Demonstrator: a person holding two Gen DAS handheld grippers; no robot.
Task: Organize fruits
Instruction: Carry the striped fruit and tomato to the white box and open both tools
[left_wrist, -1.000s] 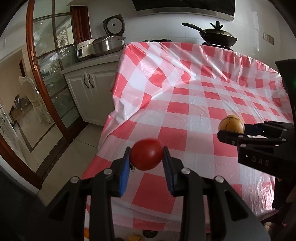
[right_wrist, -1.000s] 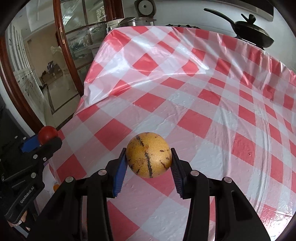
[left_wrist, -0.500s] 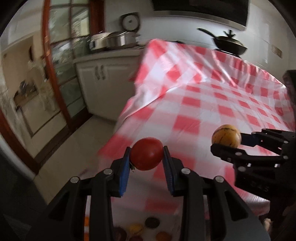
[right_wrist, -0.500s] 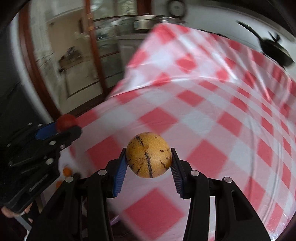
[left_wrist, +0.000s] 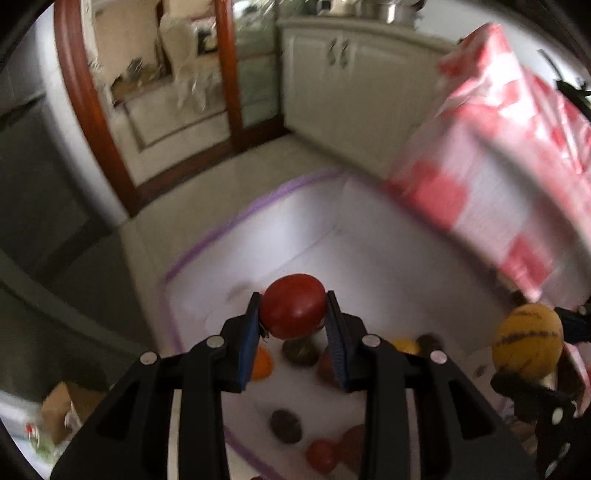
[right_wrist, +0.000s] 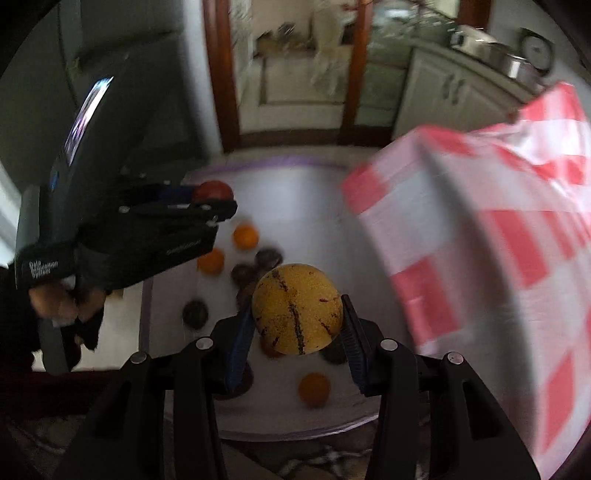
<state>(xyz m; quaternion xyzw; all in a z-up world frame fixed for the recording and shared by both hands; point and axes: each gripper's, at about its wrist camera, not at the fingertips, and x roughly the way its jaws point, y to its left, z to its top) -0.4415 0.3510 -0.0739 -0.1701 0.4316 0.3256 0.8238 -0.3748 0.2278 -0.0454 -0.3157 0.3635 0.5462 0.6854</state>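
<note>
My left gripper (left_wrist: 293, 317) is shut on a red tomato (left_wrist: 293, 311); it also shows in the right wrist view (right_wrist: 213, 191) at the left. My right gripper (right_wrist: 297, 321) is shut on a yellow fruit with dark streaks (right_wrist: 297, 308), seen in the left wrist view (left_wrist: 528, 341) at the right. Both hang above a white mat with a purple border (left_wrist: 369, 251) on the floor. Several loose fruits lie on it: oranges (right_wrist: 245, 236), dark round fruits (right_wrist: 194, 313) and red ones (left_wrist: 322, 455).
The table with the red and white checked cloth (right_wrist: 498, 240) stands to the right of the mat, its edge above it. White cabinets (left_wrist: 351, 81) and a wood-framed glass door (left_wrist: 225, 74) stand behind. A cardboard box (left_wrist: 61, 410) lies at lower left.
Both grippers have swung left and down, off the tabletop, and now look at the floor mat with the loose fruits. Each still holds its fruit.
</note>
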